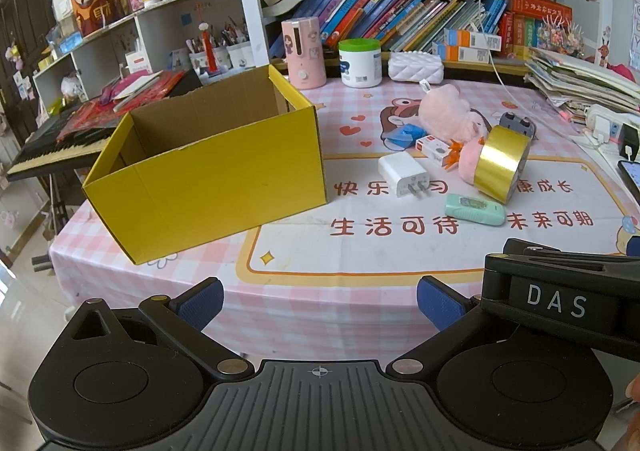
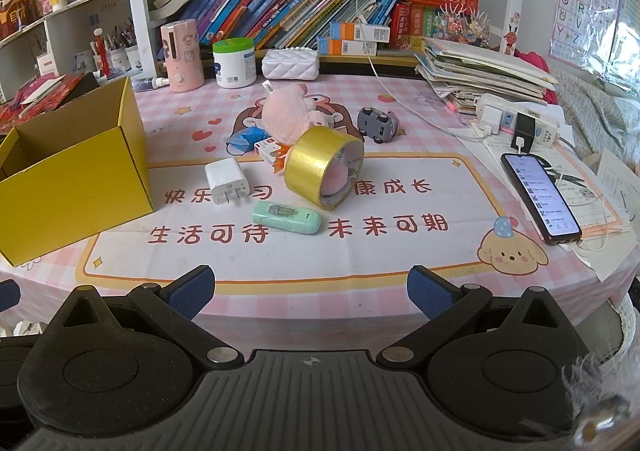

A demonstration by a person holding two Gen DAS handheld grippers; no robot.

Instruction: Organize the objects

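An open, empty yellow cardboard box (image 1: 208, 175) stands on the table's left; it also shows in the right wrist view (image 2: 76, 175). To its right lie a white charger plug (image 2: 226, 181), a mint green case (image 2: 286, 217), a gold tape roll (image 2: 324, 167) leaning on a pink plush toy (image 2: 290, 113), a small white-and-red box (image 2: 267, 151), a blue wrapper (image 2: 244, 139) and a grey toy car (image 2: 378, 123). My left gripper (image 1: 320, 301) is open and empty at the table's near edge. My right gripper (image 2: 310, 291) is open and empty, also at the near edge.
A phone (image 2: 540, 197) on a charging cable lies at the right, by a power strip (image 2: 516, 121) and a stack of papers (image 2: 480, 71). A pink bottle (image 2: 180, 55), a white jar (image 2: 235, 63) and a white quilted case (image 2: 291, 65) stand before the bookshelf. A keyboard (image 1: 52, 147) sits left of the table.
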